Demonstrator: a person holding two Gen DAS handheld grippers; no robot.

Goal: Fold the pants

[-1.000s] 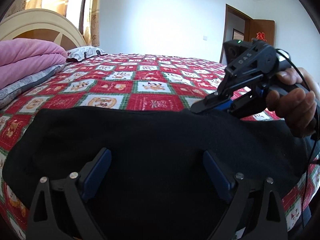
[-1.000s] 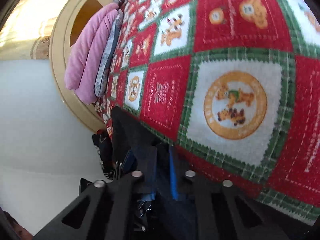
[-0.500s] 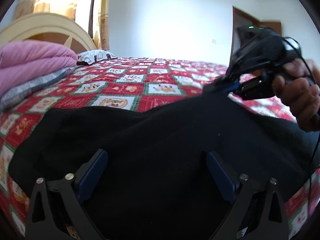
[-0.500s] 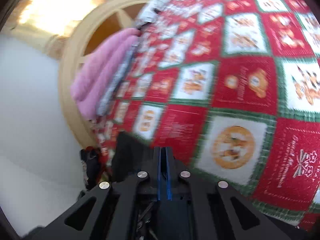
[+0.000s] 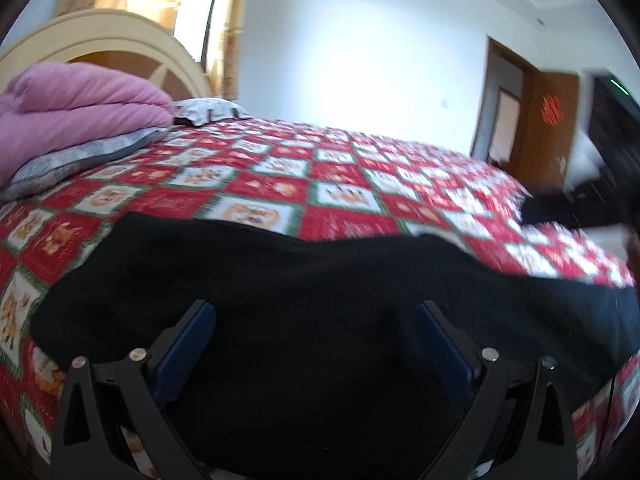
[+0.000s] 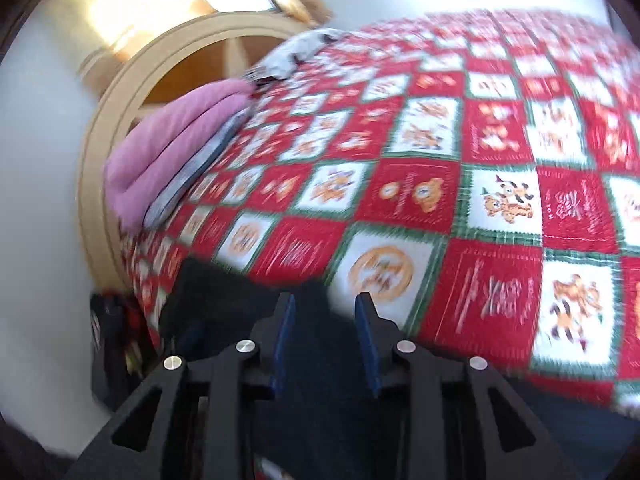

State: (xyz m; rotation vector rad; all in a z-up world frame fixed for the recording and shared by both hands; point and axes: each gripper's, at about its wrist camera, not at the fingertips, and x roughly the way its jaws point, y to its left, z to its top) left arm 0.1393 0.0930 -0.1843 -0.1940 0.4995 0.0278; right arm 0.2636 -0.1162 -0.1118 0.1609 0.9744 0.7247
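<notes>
Left wrist view: the left gripper [image 5: 316, 344] is spread wide over the black pants [image 5: 320, 300], which lie across the near edge of the red patchwork quilt [image 5: 340, 184] (bare quilt runs beyond).

Right wrist view: the right gripper [image 6: 325, 330] is parted, fabric between the fingers ungripped; pink blanket [image 6: 176, 144] sits well apart.

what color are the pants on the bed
Black, plain with no visible pattern. The pants show best in the left wrist view, spread across the bed.

Black left tool [image 5: 316, 312], blue pads [image 5: 184, 350], silver screws.
</notes>
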